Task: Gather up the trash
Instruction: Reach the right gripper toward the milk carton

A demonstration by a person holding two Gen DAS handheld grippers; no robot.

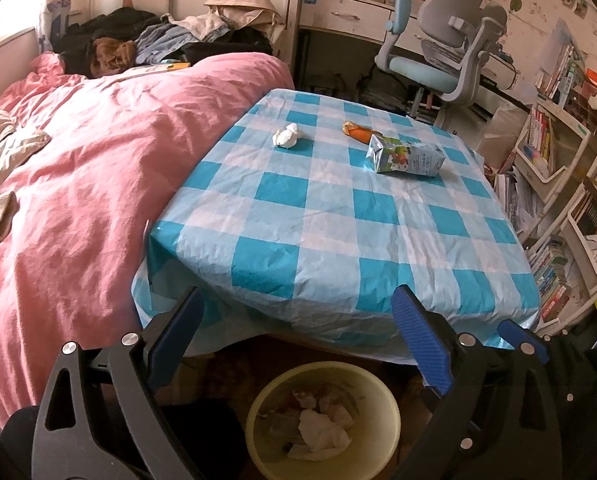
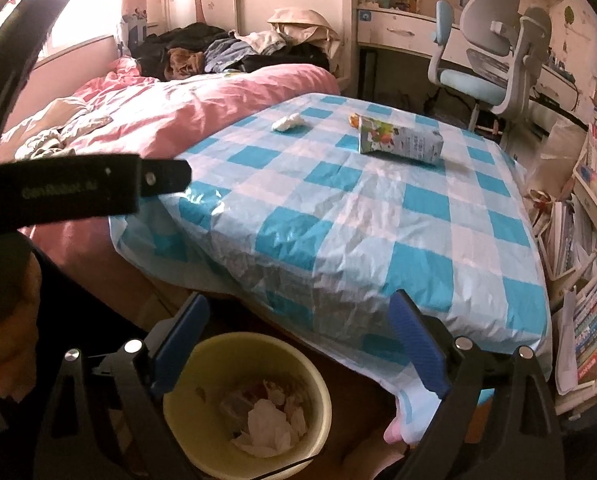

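A crumpled white tissue (image 1: pixel 286 135) (image 2: pixel 288 122), an orange wrapper (image 1: pixel 356 130) (image 2: pixel 353 119) and a flattened drink carton (image 1: pixel 408 158) (image 2: pixel 400 142) lie at the far end of the table with the blue checked cloth (image 1: pixel 338 232) (image 2: pixel 378 232). A yellow bin (image 1: pixel 323 420) (image 2: pixel 246 404) holding crumpled paper stands on the floor before the table's near edge. My left gripper (image 1: pixel 298 332) is open and empty above the bin. My right gripper (image 2: pixel 298 336) is open and empty above the bin's right side. The left gripper's body (image 2: pixel 98 188) shows at left in the right wrist view.
A bed with a pink quilt (image 1: pixel 98 184) and piled clothes lies left of the table. A grey-blue desk chair (image 1: pixel 450 60) and a desk stand behind the table. Bookshelves (image 1: pixel 558 184) and stacked books line the right side.
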